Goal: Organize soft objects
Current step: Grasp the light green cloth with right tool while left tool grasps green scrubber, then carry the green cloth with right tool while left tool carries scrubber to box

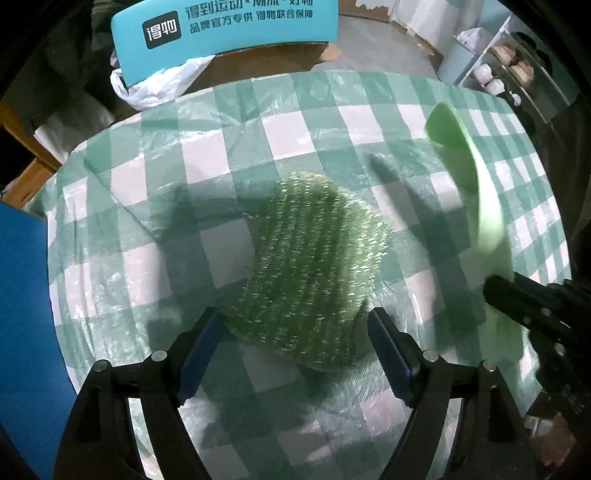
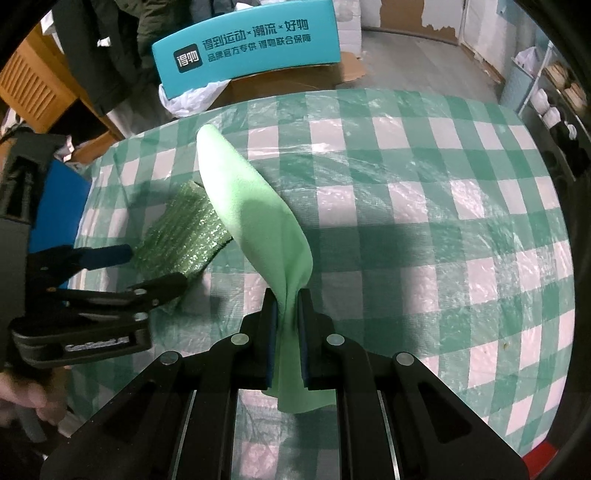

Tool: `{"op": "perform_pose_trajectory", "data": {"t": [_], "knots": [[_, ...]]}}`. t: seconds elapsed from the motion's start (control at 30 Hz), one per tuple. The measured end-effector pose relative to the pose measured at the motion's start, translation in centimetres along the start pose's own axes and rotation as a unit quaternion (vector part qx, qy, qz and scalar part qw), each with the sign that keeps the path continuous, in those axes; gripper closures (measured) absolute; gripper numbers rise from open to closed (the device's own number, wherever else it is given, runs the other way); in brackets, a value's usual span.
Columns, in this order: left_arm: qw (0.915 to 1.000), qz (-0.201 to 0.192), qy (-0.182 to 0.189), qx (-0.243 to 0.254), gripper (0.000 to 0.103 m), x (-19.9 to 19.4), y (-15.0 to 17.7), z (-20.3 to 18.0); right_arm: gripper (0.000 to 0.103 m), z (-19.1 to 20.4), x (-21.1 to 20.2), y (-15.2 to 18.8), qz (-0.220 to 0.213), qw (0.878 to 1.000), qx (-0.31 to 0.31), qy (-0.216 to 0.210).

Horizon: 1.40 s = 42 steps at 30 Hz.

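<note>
A dark green glittery scrub cloth (image 1: 314, 266) lies on the green-and-white checked tablecloth (image 1: 155, 192). My left gripper (image 1: 295, 321) is open, its fingers on either side of the cloth's near edge. It also shows in the right wrist view (image 2: 159, 269), with the glittery cloth (image 2: 184, 236) between its fingers. My right gripper (image 2: 286, 299) is shut on a light green smooth cloth (image 2: 251, 206), held up above the table. That cloth (image 1: 476, 192) shows at the right of the left wrist view, with the right gripper's body (image 1: 532, 306) below it.
A teal box with Chinese print (image 1: 225, 29) and a white plastic bag (image 1: 159, 85) stand beyond the table's far edge. A blue object (image 1: 22, 295) is at the left edge. A shelf with white items (image 1: 495, 77) stands far right.
</note>
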<state>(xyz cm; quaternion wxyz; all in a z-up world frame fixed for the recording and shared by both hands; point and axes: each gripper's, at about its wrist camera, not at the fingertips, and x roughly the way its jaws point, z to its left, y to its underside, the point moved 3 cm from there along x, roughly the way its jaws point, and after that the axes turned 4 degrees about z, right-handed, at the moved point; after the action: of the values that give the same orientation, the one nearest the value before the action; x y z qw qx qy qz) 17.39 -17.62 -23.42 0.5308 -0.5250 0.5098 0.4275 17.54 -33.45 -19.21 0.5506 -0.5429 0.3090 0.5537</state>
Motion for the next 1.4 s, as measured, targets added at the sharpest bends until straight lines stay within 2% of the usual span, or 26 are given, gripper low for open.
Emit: {"op": "perform_pose_trajectory", "data": {"t": [0.17, 0.27, 0.37, 0.43, 0.47, 0.5, 1.03, 1.4], "knots": [[0.9998, -0.003, -0.009, 0.015, 0.021, 0.4, -0.2, -0.7, 0.094, -0.2, -0.4, 0.0, -0.003, 1.000, 0.001, -0.004], [0.9992, -0.011, -0.023, 0.032, 0.029, 0.4, -0.1, -1.1, 0.094, -0.3, -0.4, 0.0, -0.005, 1.000, 0.003, -0.003], [0.9974, -0.024, -0.037, 0.057, 0.049, 0.2, 0.2, -1.6, 0.094, -0.2, -0.5, 0.0, -0.005, 1.000, 0.004, -0.002], [0.9979, -0.022, -0.024, 0.056, 0.076, 0.0, 0.3, -1.7, 0.094, -0.1, -0.5, 0.0, -0.004, 1.000, 0.003, -0.001], [0.9983, -0.018, -0.016, 0.053, 0.084, -0.1, 0.3, -1.6, 0.094, 0.0, -0.5, 0.0, -0.004, 1.000, 0.002, -0.001], [0.9986, -0.016, -0.009, 0.050, 0.087, 0.0, 0.4, -1.5, 0.094, 0.1, -0.5, 0.0, -0.003, 1.000, 0.001, -0.001], [0.9979, -0.053, 0.004, 0.036, 0.089, -4.5, 2.1, 0.0, 0.094, 2.4, -2.5, -0.6, -0.024, 1.000, -0.016, 0.002], [0.9963, -0.079, -0.008, 0.034, 0.089, -8.3, 3.9, 1.4, 0.094, 4.8, -4.6, -0.7, -0.040, 0.999, -0.030, -0.001]]}}
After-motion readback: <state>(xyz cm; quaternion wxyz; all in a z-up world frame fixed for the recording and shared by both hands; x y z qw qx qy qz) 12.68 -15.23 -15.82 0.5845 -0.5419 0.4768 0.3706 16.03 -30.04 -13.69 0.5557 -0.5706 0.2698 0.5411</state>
